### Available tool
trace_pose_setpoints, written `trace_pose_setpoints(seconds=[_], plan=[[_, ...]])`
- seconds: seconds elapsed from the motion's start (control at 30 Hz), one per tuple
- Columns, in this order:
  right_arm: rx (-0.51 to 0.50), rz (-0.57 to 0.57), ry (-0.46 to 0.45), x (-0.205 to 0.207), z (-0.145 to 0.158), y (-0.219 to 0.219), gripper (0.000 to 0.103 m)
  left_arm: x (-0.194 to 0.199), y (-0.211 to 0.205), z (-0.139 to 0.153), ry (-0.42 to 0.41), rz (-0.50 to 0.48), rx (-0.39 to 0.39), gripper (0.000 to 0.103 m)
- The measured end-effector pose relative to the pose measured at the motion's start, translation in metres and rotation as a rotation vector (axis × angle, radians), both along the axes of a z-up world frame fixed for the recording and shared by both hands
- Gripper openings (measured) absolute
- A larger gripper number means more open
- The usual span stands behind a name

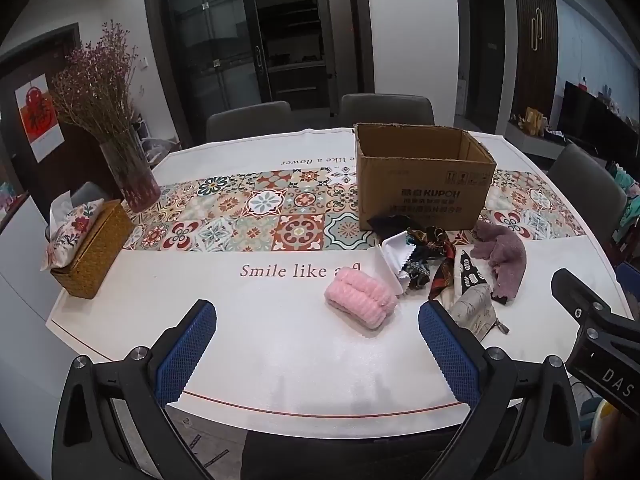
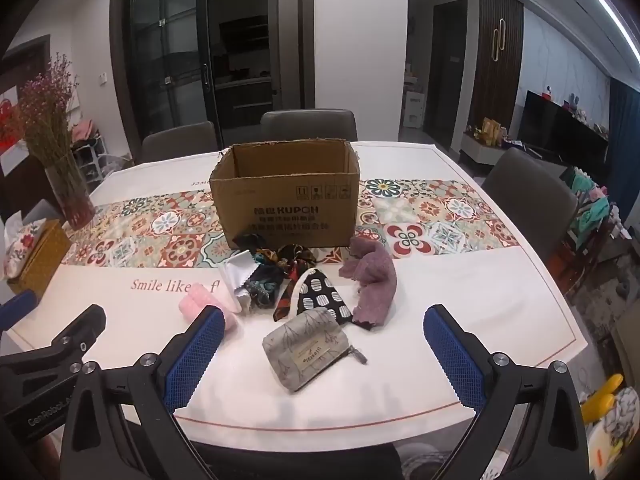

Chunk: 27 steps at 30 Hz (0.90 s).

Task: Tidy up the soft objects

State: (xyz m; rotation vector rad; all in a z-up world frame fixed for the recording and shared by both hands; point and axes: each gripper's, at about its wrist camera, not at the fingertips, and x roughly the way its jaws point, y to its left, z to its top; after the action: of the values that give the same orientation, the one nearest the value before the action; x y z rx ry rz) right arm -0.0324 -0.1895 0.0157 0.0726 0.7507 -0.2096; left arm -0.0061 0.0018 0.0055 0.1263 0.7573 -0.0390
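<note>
Ahead of both tongs, the soft things lie heaped on the bench point(image 2: 480, 300) just in front of an open cardboard box point(image 2: 286, 204). Left tongs point(image 1: 318, 350) gape wide and empty, with the pink fluffy roll point(image 1: 360, 300) just beyond their tips, slightly right. Right tongs point(image 2: 320, 354) also stand fully open, holding nothing; the grey zip pouch point(image 2: 308, 350) lies between their blue pads, untouched. Behind it sit a spotted black pouch point(image 2: 320, 296), patterned scarves point(image 2: 288, 268), a white cloth point(image 2: 238, 274) and a mauve towel point(image 2: 372, 276).
</note>
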Motion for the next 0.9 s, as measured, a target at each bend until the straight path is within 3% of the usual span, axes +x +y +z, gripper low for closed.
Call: trace_pose_setpoints(seconds=[0.9], plan=[[0.005,-0.003,-0.002,0.0007,0.0033,-0.0052,0.101,0.0030,-0.0020,0.0036,-0.008,-0.026,-0.003,0.103]])
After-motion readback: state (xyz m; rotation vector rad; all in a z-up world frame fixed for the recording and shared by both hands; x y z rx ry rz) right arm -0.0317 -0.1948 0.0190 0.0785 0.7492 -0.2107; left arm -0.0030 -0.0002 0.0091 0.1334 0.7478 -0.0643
